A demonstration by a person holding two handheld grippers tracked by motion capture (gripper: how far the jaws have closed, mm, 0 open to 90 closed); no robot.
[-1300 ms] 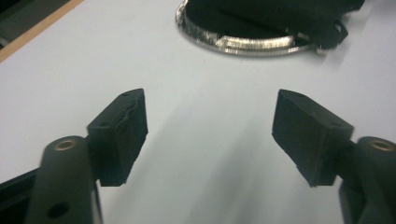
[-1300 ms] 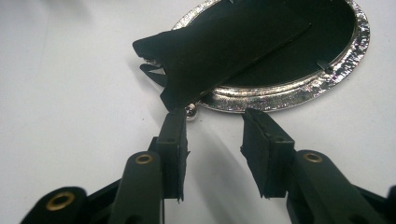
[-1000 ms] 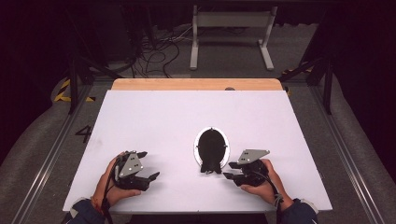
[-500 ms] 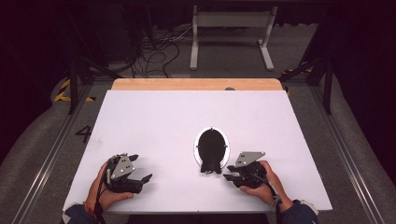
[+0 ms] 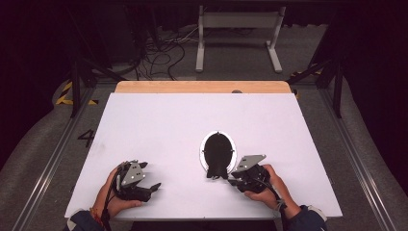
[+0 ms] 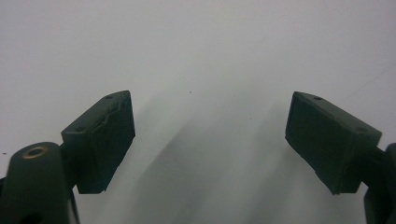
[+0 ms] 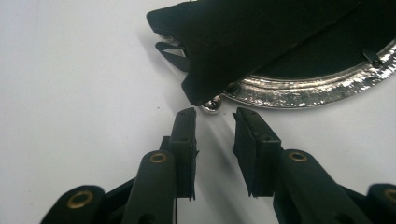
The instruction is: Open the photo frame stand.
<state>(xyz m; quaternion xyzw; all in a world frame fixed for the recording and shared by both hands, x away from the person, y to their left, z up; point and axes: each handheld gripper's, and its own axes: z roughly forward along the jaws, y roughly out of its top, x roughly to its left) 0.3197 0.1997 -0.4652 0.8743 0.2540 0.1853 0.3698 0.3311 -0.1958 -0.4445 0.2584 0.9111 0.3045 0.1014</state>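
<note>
Now I have the right claw [image 7: 215, 123] low at the near end of the oval silver-rimmed tray [image 5: 232, 149], which sits right of centre on the white table [image 5: 159, 125]. A black cloth [image 7: 261, 37] covers it. The jaws have just been closing, now narrow, with nothing between them. The left claw [image 6: 210, 135] stands wide over bare table.

White table [image 5: 159, 125] with a black-backed, silver-rimmed oval frame [image 5: 218, 150] near its front edge
</note>
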